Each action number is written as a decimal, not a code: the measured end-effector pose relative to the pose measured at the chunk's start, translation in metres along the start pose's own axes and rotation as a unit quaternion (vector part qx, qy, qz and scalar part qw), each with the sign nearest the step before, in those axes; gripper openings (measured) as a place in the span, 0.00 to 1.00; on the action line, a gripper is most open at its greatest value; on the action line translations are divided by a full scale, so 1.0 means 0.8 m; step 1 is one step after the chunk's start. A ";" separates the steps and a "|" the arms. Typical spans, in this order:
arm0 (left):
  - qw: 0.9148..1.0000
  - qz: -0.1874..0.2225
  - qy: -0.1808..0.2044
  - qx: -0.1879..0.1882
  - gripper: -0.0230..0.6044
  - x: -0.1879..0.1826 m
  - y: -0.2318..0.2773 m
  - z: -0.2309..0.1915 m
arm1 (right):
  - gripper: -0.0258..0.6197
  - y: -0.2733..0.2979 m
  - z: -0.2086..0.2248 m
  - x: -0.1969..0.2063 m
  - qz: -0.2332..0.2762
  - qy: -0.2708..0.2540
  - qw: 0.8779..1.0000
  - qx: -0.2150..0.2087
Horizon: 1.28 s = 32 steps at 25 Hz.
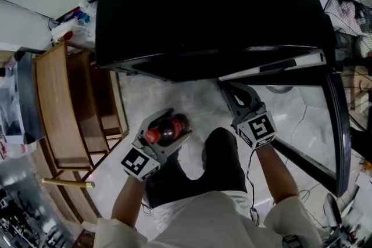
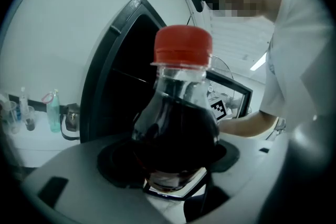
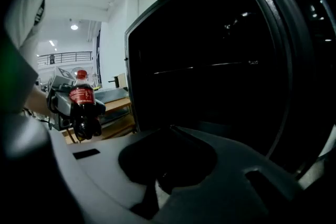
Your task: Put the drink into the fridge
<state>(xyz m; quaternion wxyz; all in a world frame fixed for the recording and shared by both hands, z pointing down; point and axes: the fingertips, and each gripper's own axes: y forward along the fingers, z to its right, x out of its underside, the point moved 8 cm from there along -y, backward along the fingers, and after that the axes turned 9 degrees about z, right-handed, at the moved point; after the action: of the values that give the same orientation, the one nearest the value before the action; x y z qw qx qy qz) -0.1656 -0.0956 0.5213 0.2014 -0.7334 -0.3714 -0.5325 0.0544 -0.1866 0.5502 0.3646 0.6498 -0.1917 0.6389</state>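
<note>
Before the open black fridge, a person stands with one cola bottle clamped upright in the left gripper, whose jaws are spread wide around the bottle's dark body below its red cap. The bottle is outside the fridge, low and just left of the opening. The right gripper sits near the top corner of the glass door; its jaws look closed with nothing between them, so the door appears unheld.

Judged from here, the risks are a smooth, round bottle twisting or slipping in the pads as it is reached forward, its cap catching a shelf edge in the dark interior, or the loose door swinging back onto the arm.

Count: one bottle, one fridge, one door, two grippers.
</note>
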 end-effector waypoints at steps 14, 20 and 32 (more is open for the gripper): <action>0.993 -0.006 0.017 0.120 0.52 0.174 0.049 -0.093 | 0.04 0.117 0.038 0.149 0.058 -0.044 0.996 -0.051; 0.993 -0.003 0.022 0.115 0.52 0.230 0.073 -0.132 | 0.04 0.138 0.068 0.203 0.095 -0.070 0.992 -0.049; 0.994 -0.005 0.021 0.105 0.52 0.243 0.074 -0.134 | 0.04 0.112 0.055 0.235 0.100 -0.046 0.994 -0.025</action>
<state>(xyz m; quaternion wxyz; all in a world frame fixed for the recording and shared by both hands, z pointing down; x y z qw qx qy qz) -0.1579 -0.1434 0.7460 0.2824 -0.6946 -0.4248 -0.5072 0.0415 -0.2364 0.7570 0.3056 0.6466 -0.2888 0.6364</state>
